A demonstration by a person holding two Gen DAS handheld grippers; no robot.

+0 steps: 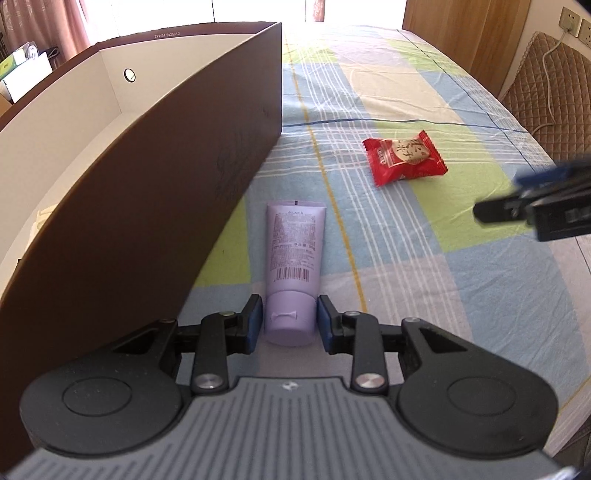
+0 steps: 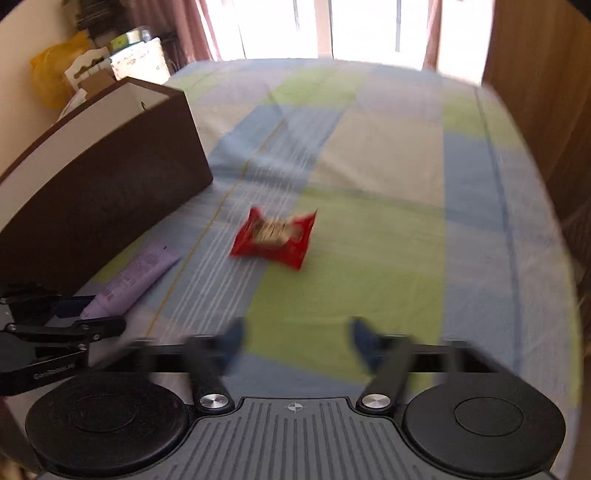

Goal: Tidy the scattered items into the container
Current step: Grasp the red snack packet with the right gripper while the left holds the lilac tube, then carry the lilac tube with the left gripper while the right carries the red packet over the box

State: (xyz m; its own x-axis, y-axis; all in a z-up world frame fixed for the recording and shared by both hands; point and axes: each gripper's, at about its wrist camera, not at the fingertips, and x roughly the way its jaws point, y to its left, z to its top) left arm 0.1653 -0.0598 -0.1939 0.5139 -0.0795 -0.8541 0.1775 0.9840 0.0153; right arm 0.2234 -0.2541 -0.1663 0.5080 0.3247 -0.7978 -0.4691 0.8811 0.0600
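Observation:
A purple tube [image 1: 294, 251] lies on the plaid cloth beside the brown box [image 1: 155, 192], its cap toward me. My left gripper [image 1: 290, 319] has its blue pads pressed on both sides of the cap, shut on the tube, which rests on the cloth. A red snack packet [image 1: 404, 157] lies further out to the right. In the blurred right wrist view, my right gripper [image 2: 297, 339] stands open above the cloth, short of the red packet [image 2: 275, 238]. The tube [image 2: 136, 273] and the left gripper [image 2: 88, 317] show at lower left, against the box [image 2: 110, 173].
The box is white inside, with a pale item [image 1: 42, 218] low against its wall. My right gripper [image 1: 498, 195] enters the left wrist view from the right edge. A quilted chair [image 1: 546, 85], wall sockets [image 1: 576, 24] and a wooden panel [image 1: 465, 33] stand to the right. Bags and boxes [image 2: 92, 66] sit behind the box.

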